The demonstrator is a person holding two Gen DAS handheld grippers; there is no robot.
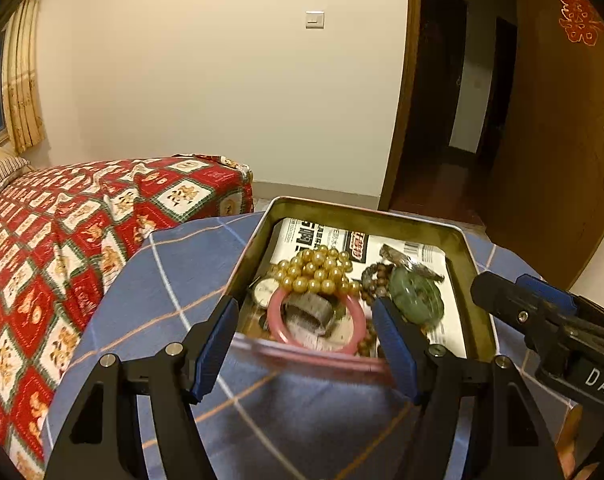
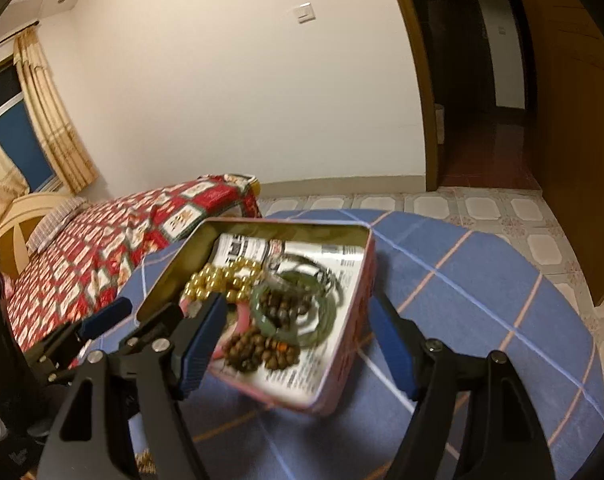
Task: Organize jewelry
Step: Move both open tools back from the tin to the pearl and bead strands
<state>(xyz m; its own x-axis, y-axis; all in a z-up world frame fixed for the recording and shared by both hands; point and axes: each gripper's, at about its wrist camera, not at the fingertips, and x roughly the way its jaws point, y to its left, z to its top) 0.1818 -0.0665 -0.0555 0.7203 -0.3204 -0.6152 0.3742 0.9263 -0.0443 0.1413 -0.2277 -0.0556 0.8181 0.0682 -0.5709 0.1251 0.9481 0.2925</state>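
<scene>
An open pink metal tin, lined with newspaper, sits on a round table under a blue checked cloth. It holds gold beads, a pink bangle, a small watch, a grey band, brown bead bracelets and green jade bangles. My left gripper is open at the tin's near rim. My right gripper is open, astride the tin's near right corner. The right gripper shows in the left wrist view.
A bed with a red patterned quilt stands left of the table. An open doorway and a wooden door are at the right. Tiled floor lies beyond the table.
</scene>
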